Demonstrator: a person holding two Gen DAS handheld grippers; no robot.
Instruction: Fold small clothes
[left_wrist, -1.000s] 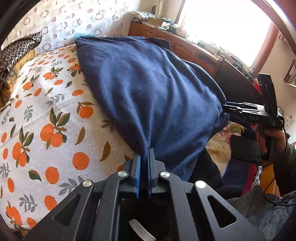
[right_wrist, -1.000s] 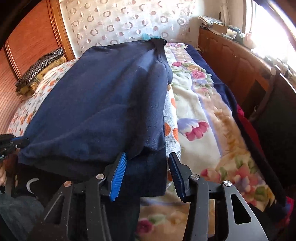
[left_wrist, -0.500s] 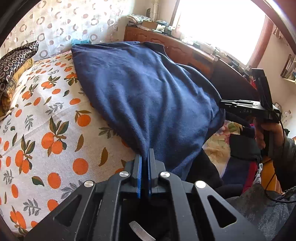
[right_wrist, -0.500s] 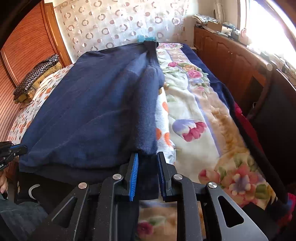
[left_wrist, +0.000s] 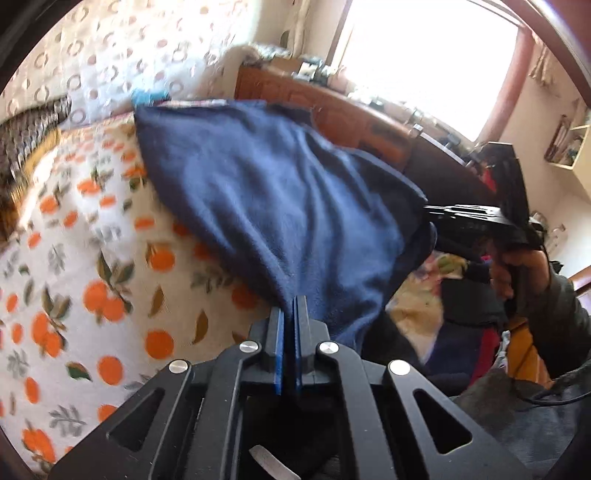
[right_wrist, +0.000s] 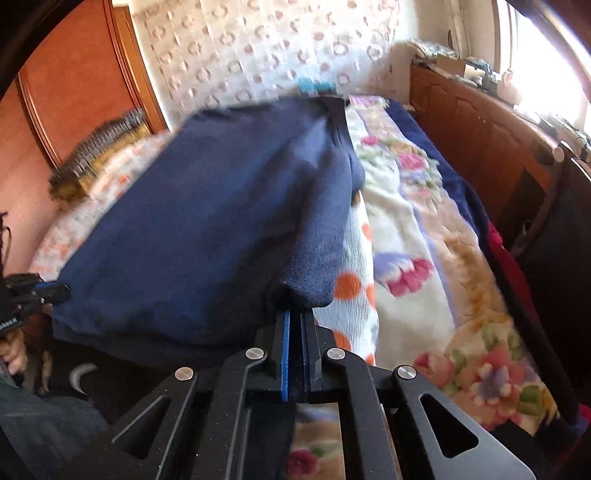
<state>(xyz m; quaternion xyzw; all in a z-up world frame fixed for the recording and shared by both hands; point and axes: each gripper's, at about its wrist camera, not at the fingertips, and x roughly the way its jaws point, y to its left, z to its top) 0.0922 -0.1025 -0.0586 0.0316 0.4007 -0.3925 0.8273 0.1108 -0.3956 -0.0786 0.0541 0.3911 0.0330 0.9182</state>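
The left gripper (left_wrist: 289, 310) is clamped on the near corner of the blue garment (left_wrist: 266, 206); the right gripper (right_wrist: 295, 321) is clamped on its other near corner, above the bed (left_wrist: 92, 258).

Almost nothing here can be read. In the right wrist view, small white lettering stands on the black body of the left hand-held gripper (right_wrist: 55, 290) at the picture's left edge, but it is too small and blurred to make out. No other text, label or number shows.
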